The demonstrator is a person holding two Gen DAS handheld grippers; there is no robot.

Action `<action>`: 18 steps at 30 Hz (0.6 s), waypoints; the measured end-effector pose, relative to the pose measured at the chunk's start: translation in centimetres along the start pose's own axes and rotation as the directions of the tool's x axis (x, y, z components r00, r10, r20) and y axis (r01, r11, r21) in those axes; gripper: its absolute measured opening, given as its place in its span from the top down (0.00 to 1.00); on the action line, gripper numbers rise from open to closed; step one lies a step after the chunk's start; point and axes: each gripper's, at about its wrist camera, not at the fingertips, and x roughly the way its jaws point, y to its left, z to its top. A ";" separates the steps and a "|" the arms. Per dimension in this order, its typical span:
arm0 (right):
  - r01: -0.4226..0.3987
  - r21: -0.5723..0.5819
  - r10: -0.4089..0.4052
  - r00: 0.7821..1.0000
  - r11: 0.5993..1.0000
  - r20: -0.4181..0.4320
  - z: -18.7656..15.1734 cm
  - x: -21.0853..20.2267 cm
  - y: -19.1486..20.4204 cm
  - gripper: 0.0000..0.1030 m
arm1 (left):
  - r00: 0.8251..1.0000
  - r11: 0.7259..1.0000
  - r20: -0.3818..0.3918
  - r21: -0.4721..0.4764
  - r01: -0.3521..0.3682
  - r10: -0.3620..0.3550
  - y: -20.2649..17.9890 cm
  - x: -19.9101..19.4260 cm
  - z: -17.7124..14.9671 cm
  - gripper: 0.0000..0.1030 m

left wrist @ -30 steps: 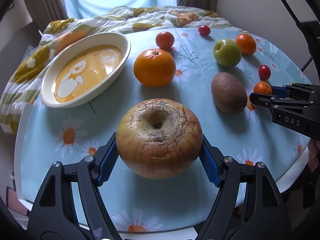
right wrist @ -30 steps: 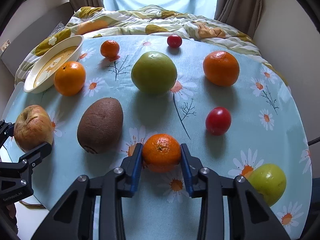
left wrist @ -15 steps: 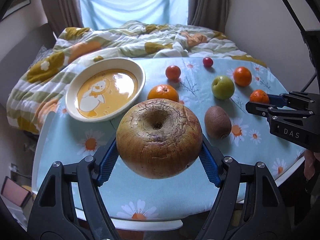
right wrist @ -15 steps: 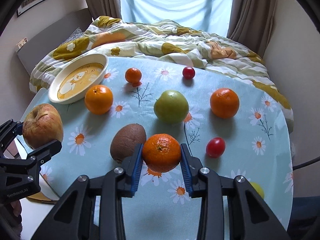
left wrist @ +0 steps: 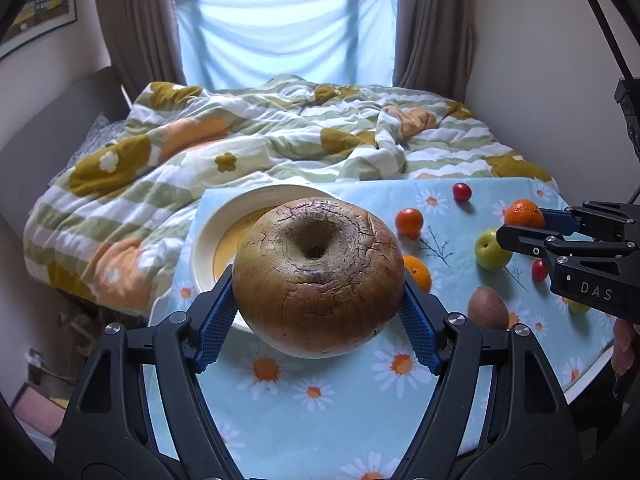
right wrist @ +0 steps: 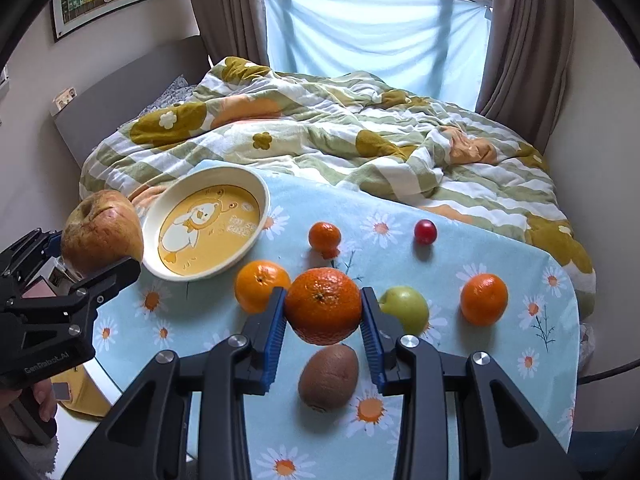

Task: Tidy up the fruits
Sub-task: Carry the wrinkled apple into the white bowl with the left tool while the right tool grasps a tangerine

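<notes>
A big wrinkled brown-red apple hangs above the table's near left corner, clamped between the blue pads of my left gripper. It covers part of the cream duck bowl behind it. My right gripper is shut on a mandarin, lifted over the kiwi. In the right wrist view the left gripper holds the apple just left of the bowl. The left wrist view shows the right gripper with its mandarin at the right.
On the daisy tablecloth lie an orange, a small mandarin, a cherry tomato, a green apple and another orange. A quilted bed borders the far edge. A hand shows at lower left.
Both grippers have risen from the table, carrying the apple and the mandarin with them. The views have tilted up, so the bed and window now show.
</notes>
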 end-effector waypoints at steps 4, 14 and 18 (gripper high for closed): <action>-0.010 0.023 0.010 1.000 1.000 -0.014 1.9 2.4 1.9 0.68 | 1.000 0.999 -0.007 0.036 0.013 -0.013 2.7 2.5 1.8 0.21; 0.010 0.092 -0.006 0.999 0.996 -0.041 5.8 8.8 5.4 0.68 | 0.994 0.991 -0.078 0.100 0.089 -0.081 7.7 10.4 4.1 0.21; 0.030 0.126 -0.023 0.998 0.992 -0.057 7.0 10.6 5.9 0.68 | 0.990 0.983 -0.100 0.144 0.114 -0.101 8.4 12.9 4.4 0.21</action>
